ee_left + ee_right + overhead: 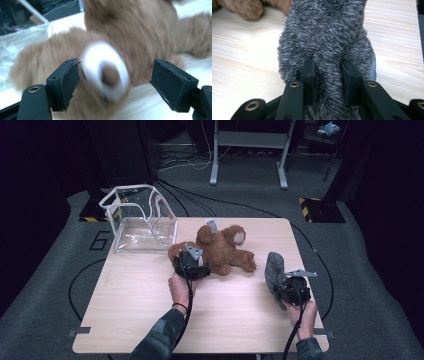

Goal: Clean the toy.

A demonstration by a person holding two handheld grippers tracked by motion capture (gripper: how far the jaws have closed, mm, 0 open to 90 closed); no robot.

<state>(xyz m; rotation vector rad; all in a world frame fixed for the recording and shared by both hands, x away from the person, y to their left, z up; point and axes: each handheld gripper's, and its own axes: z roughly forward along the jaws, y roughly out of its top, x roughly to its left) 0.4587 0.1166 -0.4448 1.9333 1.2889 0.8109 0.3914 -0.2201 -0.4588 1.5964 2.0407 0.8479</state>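
One brown teddy bear (222, 249) lies at the table's (130, 320) centre, one grey plush toy (274, 270) at four o'clock from it, and one clear plastic bag (140, 222) at ten o'clock. A "6" is marked on the floor at nine o'clock. The left gripper (115, 82) stands with its jaws apart, the bear's white muzzle blurred between them, untouched. The right gripper (328, 72) is clamped on the grey toy, whose top is cut off in the right gripper view.
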